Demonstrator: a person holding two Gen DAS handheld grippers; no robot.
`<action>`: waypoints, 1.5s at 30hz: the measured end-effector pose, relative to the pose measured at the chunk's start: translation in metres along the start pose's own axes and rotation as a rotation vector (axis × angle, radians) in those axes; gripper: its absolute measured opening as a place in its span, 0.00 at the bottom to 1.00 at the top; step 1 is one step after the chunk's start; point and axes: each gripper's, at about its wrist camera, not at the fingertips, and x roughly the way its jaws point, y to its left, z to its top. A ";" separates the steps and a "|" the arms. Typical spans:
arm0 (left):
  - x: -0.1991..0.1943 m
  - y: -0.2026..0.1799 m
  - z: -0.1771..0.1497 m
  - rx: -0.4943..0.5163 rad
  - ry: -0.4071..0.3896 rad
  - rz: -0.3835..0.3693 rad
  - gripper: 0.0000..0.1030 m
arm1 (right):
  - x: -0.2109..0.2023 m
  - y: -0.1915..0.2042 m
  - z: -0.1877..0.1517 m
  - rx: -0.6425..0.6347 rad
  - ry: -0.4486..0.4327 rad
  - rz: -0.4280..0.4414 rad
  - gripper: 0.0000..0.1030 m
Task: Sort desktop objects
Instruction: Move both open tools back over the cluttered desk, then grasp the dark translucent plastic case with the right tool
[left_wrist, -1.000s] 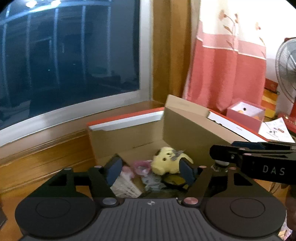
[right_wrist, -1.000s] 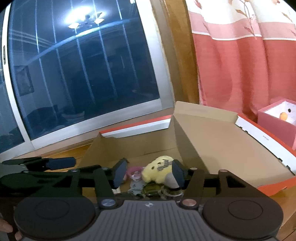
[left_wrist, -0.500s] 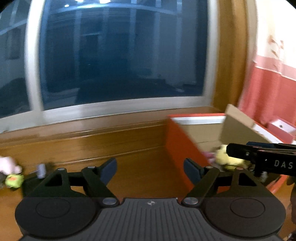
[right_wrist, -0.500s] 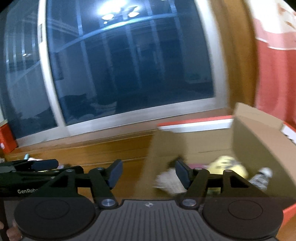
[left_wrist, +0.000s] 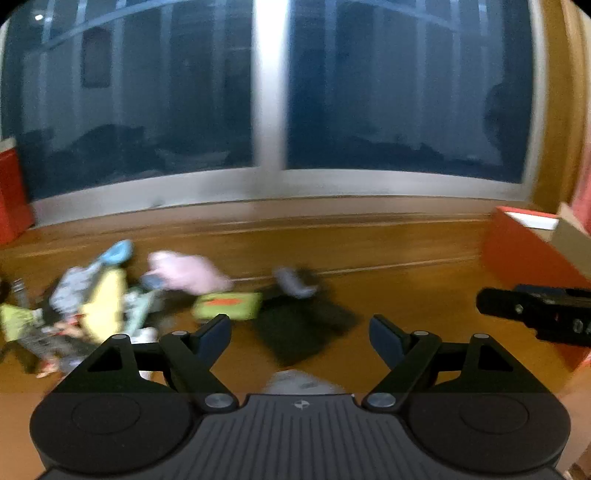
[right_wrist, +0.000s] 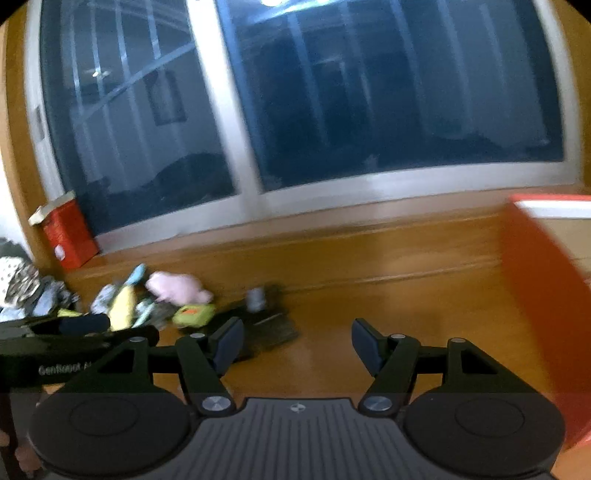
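A blurred heap of small objects lies on the wooden desk at the left: a pink plush (left_wrist: 184, 273) (right_wrist: 177, 288), a green pouch (left_wrist: 227, 304) (right_wrist: 194, 314), a yellow item (left_wrist: 103, 306) (right_wrist: 123, 310) and a flat black item (left_wrist: 299, 328) (right_wrist: 266, 325). My left gripper (left_wrist: 301, 334) is open and empty, just short of the black item. My right gripper (right_wrist: 297, 341) is open too, over bare desk to the right of the heap. The open red cardboard box (left_wrist: 524, 254) (right_wrist: 546, 295) stands at the right edge.
A dark window with a white frame (left_wrist: 269, 110) runs along the back of the desk. A red carton (right_wrist: 68, 240) stands at the far left by the sill. A grey thing (left_wrist: 295, 380) lies just below my left gripper. Patterned cloth (right_wrist: 22, 288) lies at the left edge.
Both grippers swung left, away from the open box with the yellow plush, and now face the heap on the desk. Both sets of jaws stand wider than before.
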 end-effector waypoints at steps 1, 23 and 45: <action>0.000 0.015 -0.001 -0.016 0.007 0.014 0.80 | 0.007 0.013 -0.002 -0.006 0.018 0.012 0.65; 0.030 0.222 0.000 0.052 0.032 0.263 0.79 | 0.164 0.244 0.002 -0.352 0.177 0.303 0.68; 0.099 0.290 0.026 0.181 0.068 0.049 0.67 | 0.285 0.337 -0.011 -0.787 0.046 0.240 0.66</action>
